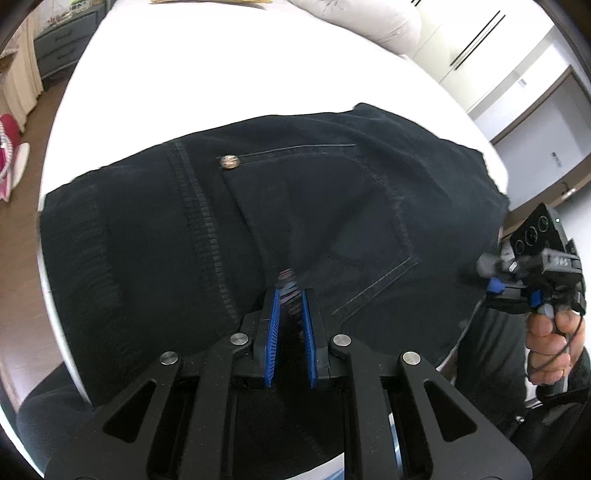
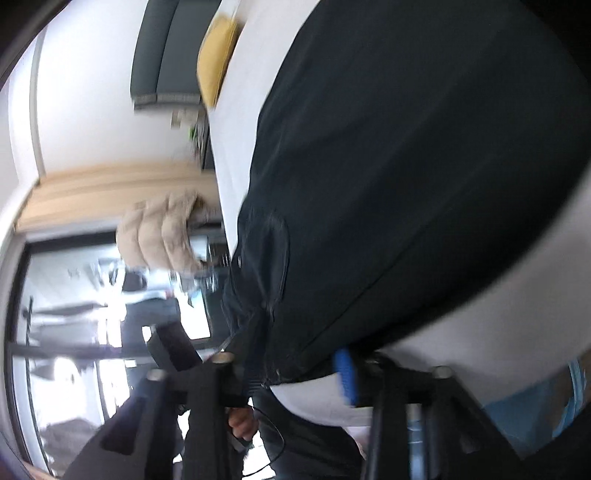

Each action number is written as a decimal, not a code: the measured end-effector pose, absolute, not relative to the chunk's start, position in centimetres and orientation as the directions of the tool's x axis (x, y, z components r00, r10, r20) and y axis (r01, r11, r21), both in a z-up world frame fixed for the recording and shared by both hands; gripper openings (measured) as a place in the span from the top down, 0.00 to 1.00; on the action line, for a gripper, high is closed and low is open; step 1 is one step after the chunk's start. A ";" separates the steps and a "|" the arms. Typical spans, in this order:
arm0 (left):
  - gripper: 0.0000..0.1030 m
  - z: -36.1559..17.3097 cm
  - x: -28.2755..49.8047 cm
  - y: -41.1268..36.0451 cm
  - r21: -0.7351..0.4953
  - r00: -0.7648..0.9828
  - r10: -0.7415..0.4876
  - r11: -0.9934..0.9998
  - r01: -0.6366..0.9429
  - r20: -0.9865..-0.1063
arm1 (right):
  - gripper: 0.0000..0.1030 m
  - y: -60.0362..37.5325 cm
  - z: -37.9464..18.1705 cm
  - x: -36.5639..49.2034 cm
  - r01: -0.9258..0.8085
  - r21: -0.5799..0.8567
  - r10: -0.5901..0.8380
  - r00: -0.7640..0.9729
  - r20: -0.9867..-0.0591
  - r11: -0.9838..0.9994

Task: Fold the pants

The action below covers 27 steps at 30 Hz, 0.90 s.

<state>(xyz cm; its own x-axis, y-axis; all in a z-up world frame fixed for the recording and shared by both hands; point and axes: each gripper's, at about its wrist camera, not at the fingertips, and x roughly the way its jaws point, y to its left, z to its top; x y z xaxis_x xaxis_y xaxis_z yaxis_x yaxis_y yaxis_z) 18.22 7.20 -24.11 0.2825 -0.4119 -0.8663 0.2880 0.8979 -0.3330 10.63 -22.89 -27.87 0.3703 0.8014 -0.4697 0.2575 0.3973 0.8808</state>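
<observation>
The left claw [image 1: 290, 295] is pinching the soft, heavy black jeans [image 1: 258, 221] at the bed's [image 1: 221, 74] near edge; the right claw [image 1: 491, 286] is clenched empty.

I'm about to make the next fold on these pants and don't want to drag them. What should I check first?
1. Left hand-held gripper shut on pants: ok, fabric sits between the pads.
2. Right hand-held gripper gripping the pants' edge: cannot tell, it is at the edge but the grip is unclear.
3. Pants smooth on the bed, pocket up: ok.
4. Room on the bed beyond the pants, short of the pillow: ok.
5. Right wrist view sharp: not ok, blurred.
</observation>
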 end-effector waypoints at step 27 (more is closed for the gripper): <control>0.88 -24.6 18.2 8.0 -0.345 0.273 -0.413 0.901 0.264 -0.869 | 0.98 -41.7 -31.8 5.3 0.401 0.905 0.514 0.752 -0.413 0.141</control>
<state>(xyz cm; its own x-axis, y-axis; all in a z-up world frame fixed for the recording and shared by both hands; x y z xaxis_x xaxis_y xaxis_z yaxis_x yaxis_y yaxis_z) 18.17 8.03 -24.55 0.2735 -0.4127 -0.8688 0.2640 0.9008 -0.3448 5.28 -41.66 -31.76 0.7521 0.5137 -0.4128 0.4007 0.1409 0.9053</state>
